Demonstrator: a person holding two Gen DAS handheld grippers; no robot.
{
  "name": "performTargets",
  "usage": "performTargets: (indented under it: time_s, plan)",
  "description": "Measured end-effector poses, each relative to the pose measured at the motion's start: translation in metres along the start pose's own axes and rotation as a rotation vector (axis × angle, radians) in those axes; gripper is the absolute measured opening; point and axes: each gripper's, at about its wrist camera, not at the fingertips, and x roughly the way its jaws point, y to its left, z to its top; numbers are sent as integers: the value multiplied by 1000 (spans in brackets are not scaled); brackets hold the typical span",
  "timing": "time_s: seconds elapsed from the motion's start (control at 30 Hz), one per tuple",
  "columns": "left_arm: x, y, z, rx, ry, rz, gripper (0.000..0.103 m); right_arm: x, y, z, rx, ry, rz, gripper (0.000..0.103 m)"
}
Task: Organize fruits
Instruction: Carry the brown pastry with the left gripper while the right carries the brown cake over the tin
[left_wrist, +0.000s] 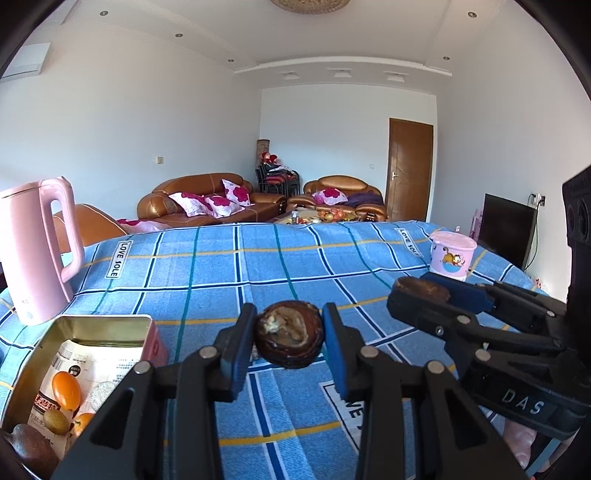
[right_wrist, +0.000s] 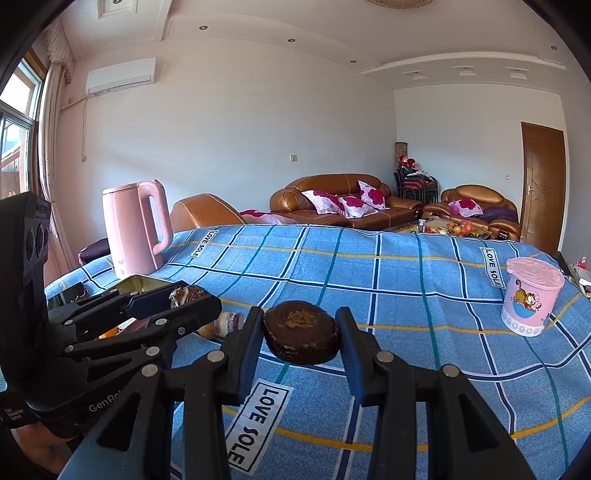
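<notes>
My left gripper (left_wrist: 290, 321) is shut on a dark brown fruit piece (left_wrist: 290, 341) whose pale, ragged flesh faces the camera. It hangs just above the blue checked cloth. Close to its right, my right gripper (left_wrist: 417, 295) is shut on a second dark brown piece (left_wrist: 424, 287). In the right wrist view that piece (right_wrist: 301, 332) shows a rounded dark skin between the blue pads of the right gripper (right_wrist: 301, 317). The left gripper (right_wrist: 184, 301) is at the left there with its piece (right_wrist: 186, 293). A purple and white scrap (right_wrist: 229, 321) lies on the cloth between them.
An open tin (left_wrist: 103, 323) at the lower left holds small orange fruits (left_wrist: 66, 389), a brownish fruit and a printed packet. A pink kettle (left_wrist: 37, 251) stands behind it. A lidded pink cartoon cup (right_wrist: 530, 295) stands at the right of the table (right_wrist: 369, 266). Sofas lie beyond.
</notes>
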Motion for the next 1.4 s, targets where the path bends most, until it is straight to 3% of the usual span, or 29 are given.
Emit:
performTargets:
  time_s: [0.57,1.4]
  plan:
    - [-35,76,-2,-74,14,166,38,24,78,26,-73,18,160,42]
    - [-42,162,-26,-165,127,356,38,70,152,31,-142,91,288,42]
